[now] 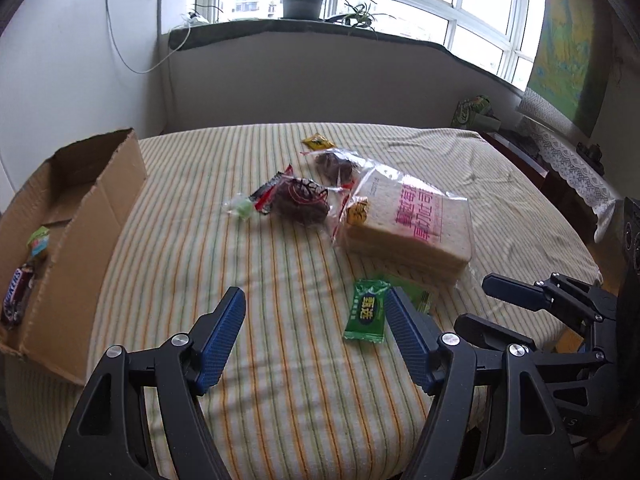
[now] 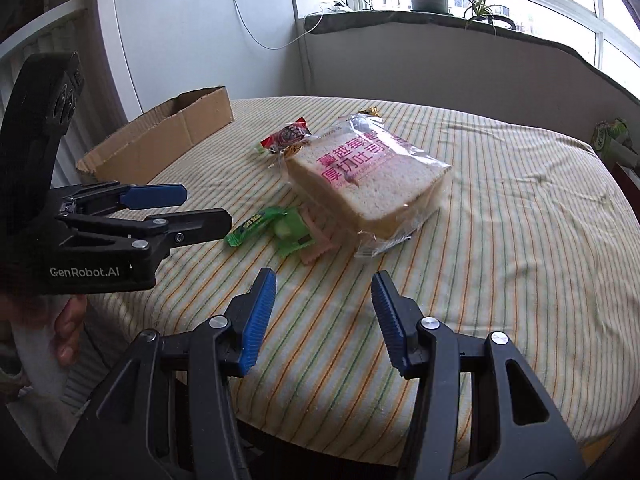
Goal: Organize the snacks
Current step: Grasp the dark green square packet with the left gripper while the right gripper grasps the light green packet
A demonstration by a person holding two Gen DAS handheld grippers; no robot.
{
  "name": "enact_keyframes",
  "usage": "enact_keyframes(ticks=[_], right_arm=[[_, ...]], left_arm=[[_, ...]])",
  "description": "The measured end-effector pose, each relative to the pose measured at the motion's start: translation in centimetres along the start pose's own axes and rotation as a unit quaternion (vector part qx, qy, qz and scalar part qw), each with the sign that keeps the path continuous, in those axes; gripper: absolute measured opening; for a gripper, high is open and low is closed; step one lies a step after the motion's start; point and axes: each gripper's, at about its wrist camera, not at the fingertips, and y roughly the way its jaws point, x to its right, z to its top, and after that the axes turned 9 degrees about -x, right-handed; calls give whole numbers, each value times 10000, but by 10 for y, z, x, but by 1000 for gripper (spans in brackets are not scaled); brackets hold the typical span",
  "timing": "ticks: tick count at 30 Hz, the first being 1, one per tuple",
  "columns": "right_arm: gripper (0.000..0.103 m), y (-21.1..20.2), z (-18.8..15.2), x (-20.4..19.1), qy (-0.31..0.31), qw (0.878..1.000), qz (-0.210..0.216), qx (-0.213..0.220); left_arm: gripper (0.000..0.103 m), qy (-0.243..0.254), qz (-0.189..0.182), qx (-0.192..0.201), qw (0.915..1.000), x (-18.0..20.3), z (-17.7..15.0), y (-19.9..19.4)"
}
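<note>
Cardboard box (image 1: 80, 216) stands open at the left edge of the striped tablecloth (image 1: 280, 360), with a few snacks already inside, so it is probably the place for collecting. The other snacks lie loose in the middle: the bagged bread (image 2: 368, 184), two dark packets (image 1: 300, 200) and a green sachet (image 1: 366, 312) nearer the front edge. The left gripper (image 1: 316, 320) has its jaws wide and empty beside this sachet, likely aiming at it. The right gripper (image 2: 324, 312) is moderately open, holds nothing, and points toward the bread.
</note>
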Motion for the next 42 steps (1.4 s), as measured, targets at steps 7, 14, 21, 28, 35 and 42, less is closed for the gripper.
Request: enact_keyframes(ticks=[7, 14, 21, 28, 35, 42], right_arm=[[52, 5, 4, -8, -221, 9997, 31, -20], [52, 17, 23, -8, -539, 9984, 147, -98], [51, 32, 38, -11, -1007, 9946, 73, -237], [42, 32, 40, -24, -1702, 9849, -10, -320], [22, 33, 37, -33, -1960, 9800, 15, -347], [21, 18, 28, -8, -1419, 9897, -38, -207]], left_arm=[[71, 144, -131, -172, 9997, 11, -21, 7], [69, 128, -113, -202, 9996, 1, -12, 13], [66, 211, -67, -264, 9994, -4, -3, 25], [61, 329, -73, -328, 9989, -2, 1, 26], [61, 182, -123, -374, 9991, -13, -8, 16], [60, 330, -243, -402, 9984, 8, -3, 27]])
